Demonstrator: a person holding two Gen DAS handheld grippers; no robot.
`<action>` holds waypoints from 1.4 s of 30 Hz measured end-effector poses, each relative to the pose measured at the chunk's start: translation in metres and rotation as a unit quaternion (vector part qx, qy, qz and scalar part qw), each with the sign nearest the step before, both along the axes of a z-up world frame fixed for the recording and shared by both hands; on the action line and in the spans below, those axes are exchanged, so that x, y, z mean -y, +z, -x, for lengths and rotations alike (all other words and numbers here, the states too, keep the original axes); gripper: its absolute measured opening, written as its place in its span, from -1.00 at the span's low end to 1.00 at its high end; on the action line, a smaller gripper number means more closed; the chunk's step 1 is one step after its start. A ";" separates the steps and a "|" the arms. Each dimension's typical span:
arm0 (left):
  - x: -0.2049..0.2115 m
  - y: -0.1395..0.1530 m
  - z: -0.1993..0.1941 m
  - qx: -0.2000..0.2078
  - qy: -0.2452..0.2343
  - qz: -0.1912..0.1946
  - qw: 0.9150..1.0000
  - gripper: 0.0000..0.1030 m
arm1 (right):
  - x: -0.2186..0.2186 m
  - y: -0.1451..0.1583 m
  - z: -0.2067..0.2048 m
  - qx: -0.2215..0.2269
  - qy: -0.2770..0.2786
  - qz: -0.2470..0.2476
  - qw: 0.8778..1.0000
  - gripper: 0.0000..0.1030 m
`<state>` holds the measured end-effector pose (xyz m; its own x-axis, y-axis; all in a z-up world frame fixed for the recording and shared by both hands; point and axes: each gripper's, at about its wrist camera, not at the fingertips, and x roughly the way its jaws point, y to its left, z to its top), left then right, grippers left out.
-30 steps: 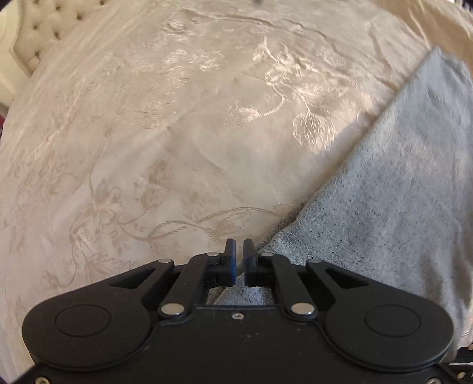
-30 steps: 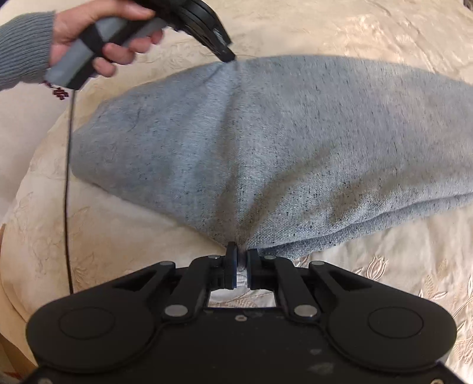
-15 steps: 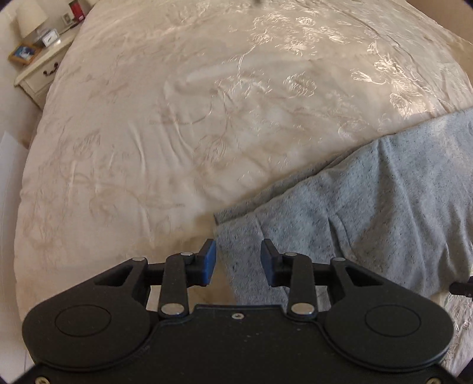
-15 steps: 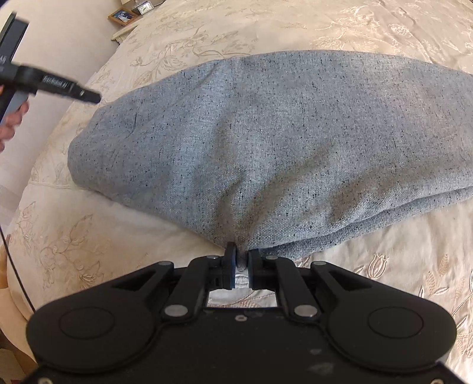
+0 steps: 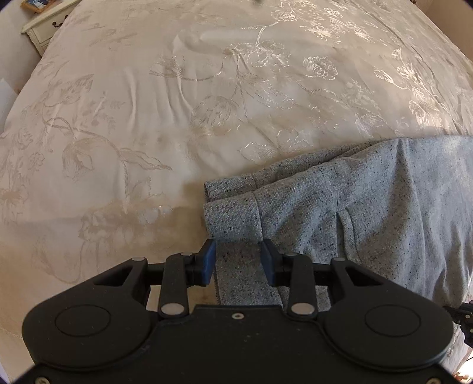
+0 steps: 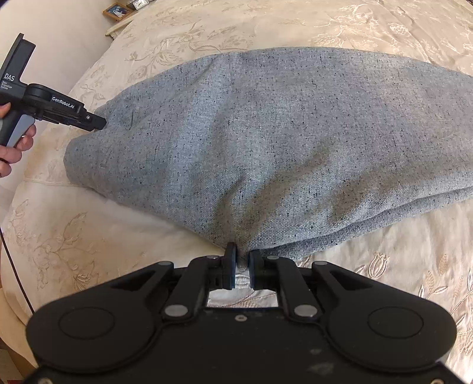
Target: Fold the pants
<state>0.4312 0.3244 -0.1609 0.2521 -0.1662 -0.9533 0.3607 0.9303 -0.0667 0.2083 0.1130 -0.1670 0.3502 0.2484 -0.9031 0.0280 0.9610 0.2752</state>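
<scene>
- The grey speckled pants (image 6: 266, 141) lie folded in a long heap on the cream embroidered bedspread (image 6: 88, 236), stretching away ahead of the right claw and off to its right.
- The right claw (image 6: 242, 263) has its jaws nearly together, pinching a pucker of the pants' near edge between them; creases in the cloth run out from that pinch.
- The left claw (image 5: 239, 260) stands wide open, blue pads (image 5: 210, 251) apart, with a strip of the pants (image 5: 354, 212) lying in the gap; whether either pad touches the cloth cannot be told, and it has hold of nothing.
- Just ahead of the left claw are the layered cuff ends of the legs (image 5: 233, 206), two hemmed edges stacked one slightly behind the other.
- No box, basket or other holder shows in either view; the pants rest straight on the bedspread.
- Only the right wrist view shows the left claw from outside: its black body (image 6: 53, 109), held in a hand (image 6: 14, 144) at far left, has its tip at the pants' far-left end.
- Only the left wrist view shows the hems and a vertical crease in the cloth to the claw's right.
- A white nightstand (image 5: 44, 26) stands beyond the bed's far-left corner; a framed picture (image 6: 117, 11) on it shows in the right view.
</scene>
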 end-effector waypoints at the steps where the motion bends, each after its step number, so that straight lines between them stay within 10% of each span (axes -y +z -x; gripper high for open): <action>1: -0.002 0.001 0.001 0.002 0.006 0.003 1.000 -0.15 | 0.000 0.000 0.000 0.001 -0.001 -0.002 1.000 -0.75; 16: -0.018 -0.006 -0.007 -0.013 0.072 0.094 0.993 -0.01 | -0.001 -0.002 0.001 -0.005 0.000 0.000 1.000 -0.71; 18: -0.016 0.003 -0.003 0.011 0.071 0.111 0.991 -0.86 | -0.002 -0.002 0.001 -0.006 0.000 0.002 1.000 -0.71; 19: -0.015 0.008 -0.001 0.022 0.069 0.114 0.991 -0.86 | -0.002 -0.002 0.001 -0.006 0.000 0.002 1.000 -0.71; 24: -0.001 0.028 0.000 0.088 0.078 0.084 0.990 -0.90 | -0.003 0.004 0.001 0.007 -0.005 0.005 1.000 -0.71; 31: 0.013 -0.011 -0.011 0.060 0.081 -0.016 0.995 -0.50 | -0.009 -0.007 -0.006 -0.015 0.001 0.026 1.000 -0.70; 38: 0.012 0.027 0.021 0.141 0.162 -0.123 0.969 -0.34 | 0.010 0.029 0.012 -0.003 -0.013 0.028 1.000 -0.66; 42: 0.027 0.044 0.050 0.160 0.170 -0.099 0.967 -0.34 | 0.020 0.049 0.013 0.043 -0.014 0.043 0.998 -0.63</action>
